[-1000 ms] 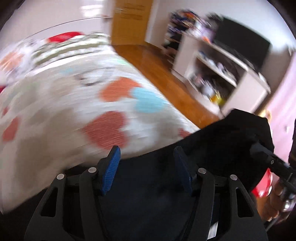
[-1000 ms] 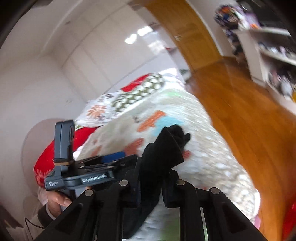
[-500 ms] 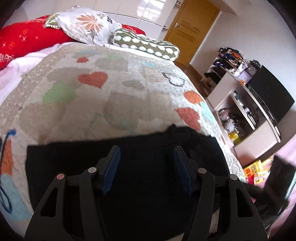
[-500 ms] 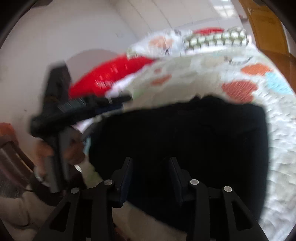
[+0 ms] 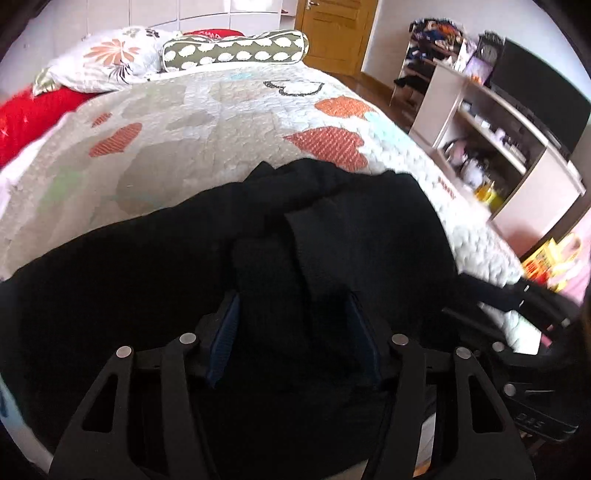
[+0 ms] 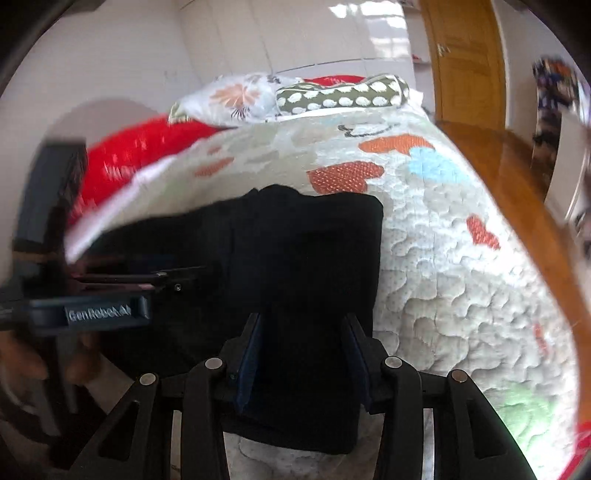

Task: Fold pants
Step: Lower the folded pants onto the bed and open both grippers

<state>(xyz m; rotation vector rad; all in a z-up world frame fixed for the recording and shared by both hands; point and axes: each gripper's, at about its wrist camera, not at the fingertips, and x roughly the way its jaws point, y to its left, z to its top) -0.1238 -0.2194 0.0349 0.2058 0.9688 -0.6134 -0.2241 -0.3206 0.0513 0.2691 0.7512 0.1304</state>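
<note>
The pants (image 5: pixel 332 236) are matt black cloth, soft and slightly fuzzy. Under them the quilt (image 5: pixel 221 122) is stitched cotton, puckered and dull. The grippers (image 5: pixel 295 328) are matt black plastic with small shiny metal pins and ribbed blue pads (image 6: pixel 251 362). The floor (image 6: pixel 517 177) is glossy varnished wood, the door (image 5: pixel 332 33) smooth wood.
</note>
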